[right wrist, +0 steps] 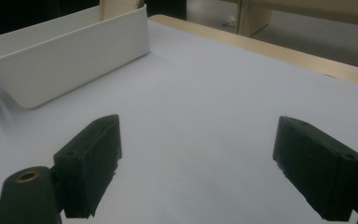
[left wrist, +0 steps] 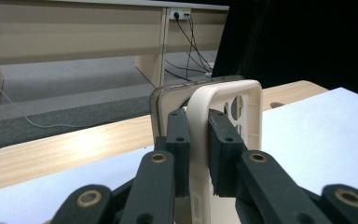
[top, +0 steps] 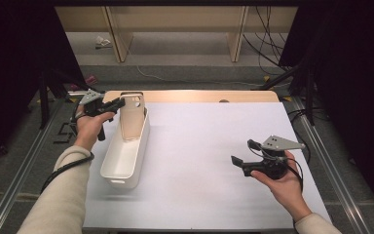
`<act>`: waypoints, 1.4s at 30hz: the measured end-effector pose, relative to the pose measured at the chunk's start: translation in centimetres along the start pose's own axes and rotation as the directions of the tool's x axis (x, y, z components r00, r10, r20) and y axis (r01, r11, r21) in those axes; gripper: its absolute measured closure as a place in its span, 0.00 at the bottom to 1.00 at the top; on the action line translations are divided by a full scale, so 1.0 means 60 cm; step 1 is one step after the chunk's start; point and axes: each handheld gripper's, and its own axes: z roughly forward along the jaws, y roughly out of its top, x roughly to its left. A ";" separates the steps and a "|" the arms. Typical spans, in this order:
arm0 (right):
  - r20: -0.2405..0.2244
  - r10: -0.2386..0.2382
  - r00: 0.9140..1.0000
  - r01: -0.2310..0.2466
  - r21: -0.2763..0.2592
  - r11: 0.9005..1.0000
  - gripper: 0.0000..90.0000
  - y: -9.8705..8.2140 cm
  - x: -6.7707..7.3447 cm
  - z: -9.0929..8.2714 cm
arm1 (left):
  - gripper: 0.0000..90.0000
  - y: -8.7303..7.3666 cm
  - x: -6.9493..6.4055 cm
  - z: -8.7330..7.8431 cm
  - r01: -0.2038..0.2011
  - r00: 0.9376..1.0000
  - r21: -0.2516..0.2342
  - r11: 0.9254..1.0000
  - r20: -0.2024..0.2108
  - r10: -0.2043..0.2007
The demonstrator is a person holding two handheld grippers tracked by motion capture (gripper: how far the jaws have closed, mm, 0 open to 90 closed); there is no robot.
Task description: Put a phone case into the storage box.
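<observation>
Two grippers are at work over my table (top: pixel 214 161), and the white bin (top: pixel 126 161) standing lengthwise on its left part is the mark I steer by. My left gripper (top: pixel 118 104) hangs over the bin's far end, its jaws clamped on the side rim of a cream phone case (top: pixel 132 117). In the left gripper view the pads (left wrist: pixel 179 140) press that rim from both sides, with the case (left wrist: pixel 235 107) standing upright on its short edge and its camera cut-outs near the top. From the high view the case's lower end sits down inside the far end of the bin, between its walls, while its upper end rises above the bin's rim; I cannot tell whether it touches the bin's floor.

My right gripper (top: pixel 241 153) is well apart from the bin, off to its right over bare table, pointing back toward it. Its jaws stand wide apart with nothing between them, as the right gripper view shows, where the pads (right wrist: pixel 91 161) frame the pale table top (right wrist: pixel 205 130) and the bin's long white wall (right wrist: pixel 70 56) lies beyond. A light wooden strip (top: pixel 195 95) borders the table just past the bin's far end.
</observation>
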 end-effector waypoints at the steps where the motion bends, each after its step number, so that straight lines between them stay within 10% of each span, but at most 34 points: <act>1: 0.000 0.000 1.000 0.000 0.000 1.000 0.18 0.000 0.000 0.000 | 0.88 0.000 0.000 0.001 0.000 1.000 0.004 1.000 -0.004 0.000; 29: -0.003 -0.001 1.000 0.001 0.002 1.000 0.18 0.000 0.000 0.001 | 0.81 0.014 -0.009 0.017 -0.048 0.989 0.161 0.986 -0.129 0.069; 42: -0.005 -0.002 1.000 0.002 0.006 1.000 0.18 0.000 0.001 0.002 | 0.64 0.016 -0.015 0.021 -0.003 0.985 0.209 0.978 -0.170 0.040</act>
